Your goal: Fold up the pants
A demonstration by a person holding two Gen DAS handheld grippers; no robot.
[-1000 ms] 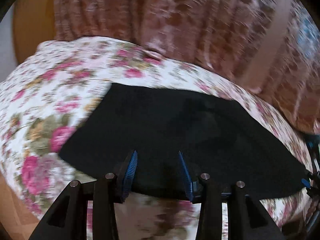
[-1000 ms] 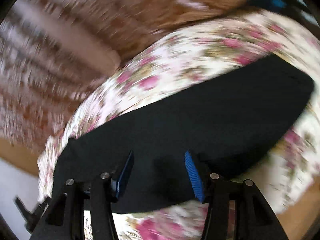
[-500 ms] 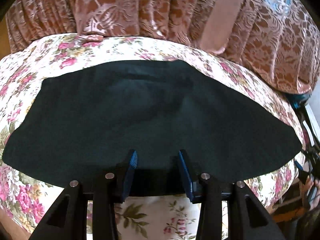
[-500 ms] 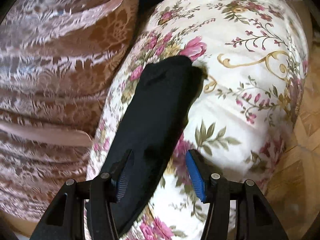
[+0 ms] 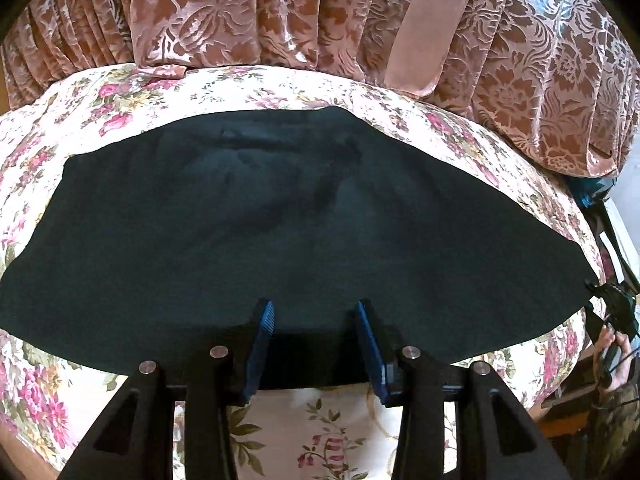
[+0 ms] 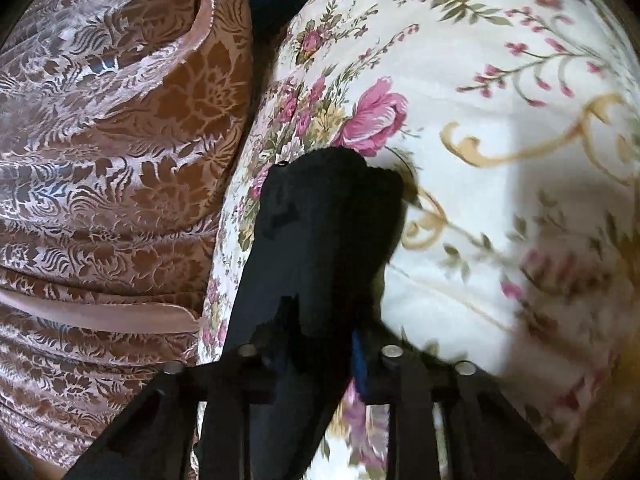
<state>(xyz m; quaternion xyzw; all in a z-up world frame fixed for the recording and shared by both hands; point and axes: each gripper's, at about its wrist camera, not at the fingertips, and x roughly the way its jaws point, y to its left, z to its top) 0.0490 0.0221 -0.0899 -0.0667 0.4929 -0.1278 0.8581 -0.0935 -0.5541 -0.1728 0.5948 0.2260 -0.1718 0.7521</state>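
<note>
Pants: we see them lying flat along the near edge of the floral bedspread, laid out for folding.
Left gripper: jaws wide, over the near hem, holding nothing.
Right gripper: closed on one end of the pants, which we judge is ready to lift over.
Curtain: behind the far edge.

I can read no text, label, brand, number or sign in either of my wrist views. The pants, floral bedspread and patterned curtain carry only plain fabric or ornament.
</note>
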